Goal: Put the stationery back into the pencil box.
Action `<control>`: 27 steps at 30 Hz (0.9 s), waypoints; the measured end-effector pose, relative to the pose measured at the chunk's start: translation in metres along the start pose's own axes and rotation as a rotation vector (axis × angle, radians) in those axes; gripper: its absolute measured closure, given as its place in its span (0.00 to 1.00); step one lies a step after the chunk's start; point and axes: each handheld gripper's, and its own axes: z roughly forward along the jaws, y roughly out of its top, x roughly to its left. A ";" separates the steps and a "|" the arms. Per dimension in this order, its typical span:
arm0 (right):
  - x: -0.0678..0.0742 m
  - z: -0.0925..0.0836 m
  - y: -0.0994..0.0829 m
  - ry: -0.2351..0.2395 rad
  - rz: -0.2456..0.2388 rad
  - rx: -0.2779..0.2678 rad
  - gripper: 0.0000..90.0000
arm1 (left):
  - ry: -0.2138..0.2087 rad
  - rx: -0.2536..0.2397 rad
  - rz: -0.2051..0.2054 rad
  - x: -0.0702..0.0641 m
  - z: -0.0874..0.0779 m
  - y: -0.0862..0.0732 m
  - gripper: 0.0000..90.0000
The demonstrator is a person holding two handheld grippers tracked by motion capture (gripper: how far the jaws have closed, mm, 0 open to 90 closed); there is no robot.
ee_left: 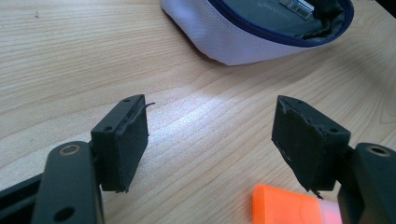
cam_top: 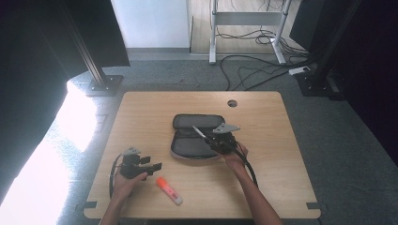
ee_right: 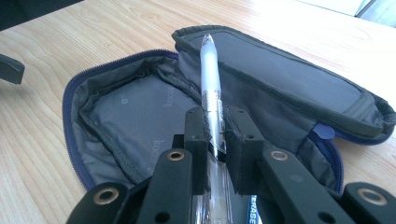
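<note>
An open grey pencil case (cam_top: 195,136) lies at the middle of the table, its lid flap folded back; in the right gripper view its grey lining (ee_right: 140,116) faces up. My right gripper (cam_top: 213,138) hovers over the case's right half, shut on a silver pen (ee_right: 210,84) that points out over the case toward the flap (ee_right: 289,79). An orange marker (cam_top: 169,190) lies near the front edge. My left gripper (cam_top: 152,166) rests open just left of it. In the left gripper view the marker's orange end (ee_left: 280,205) sits beside the right jaw, and the case's white shell (ee_left: 219,32) lies ahead.
The wooden table (cam_top: 141,117) has a round cable hole (cam_top: 232,103) at the back. Black frame posts (cam_top: 96,70) stand on the floor behind it at both sides. Cables (cam_top: 253,65) trail over the floor beyond the table.
</note>
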 end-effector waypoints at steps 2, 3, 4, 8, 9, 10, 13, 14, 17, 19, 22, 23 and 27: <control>0.000 0.003 0.000 0.000 -0.003 0.008 0.88 | 0.001 0.000 0.001 0.000 0.000 0.000 0.31; 0.000 0.003 0.000 0.000 -0.003 0.008 0.88 | 0.001 0.000 0.001 0.000 0.000 0.000 0.31; -0.001 0.005 0.000 -0.001 -0.003 0.014 0.88 | 0.001 0.000 0.001 0.000 0.000 0.000 0.31; -0.001 0.010 -0.001 -0.002 -0.014 0.024 0.87 | 0.000 0.003 0.002 0.000 0.000 0.000 0.31; -0.002 0.011 -0.001 -0.001 -0.015 0.027 0.87 | 0.000 0.003 0.002 0.000 0.000 0.000 0.31; -0.002 0.012 -0.001 -0.002 -0.012 0.032 0.87 | 0.000 0.002 0.002 0.000 0.000 0.000 0.31; -0.003 0.016 -0.003 0.000 -0.015 0.038 0.87 | 0.000 0.002 0.001 0.000 0.000 0.000 0.31; -0.002 0.017 -0.003 -0.002 -0.018 0.042 0.87 | 0.000 0.002 0.000 0.000 0.000 0.000 0.31; -0.002 0.020 -0.005 -0.005 -0.031 0.058 0.87 | 0.000 0.002 0.003 0.000 0.000 0.000 0.31; -0.002 0.021 -0.005 -0.008 -0.035 0.063 0.87 | 0.000 0.002 0.003 0.000 0.000 0.000 0.31; -0.004 0.024 -0.008 -0.011 -0.034 0.075 0.87 | -0.001 0.001 0.002 0.000 0.000 0.000 0.31; -0.004 0.024 -0.008 -0.011 -0.034 0.075 0.87 | -0.001 0.001 0.002 0.000 0.000 0.000 0.31; -0.004 0.028 -0.010 -0.014 -0.041 0.090 0.87 | -0.002 0.004 0.003 0.000 0.000 0.000 0.31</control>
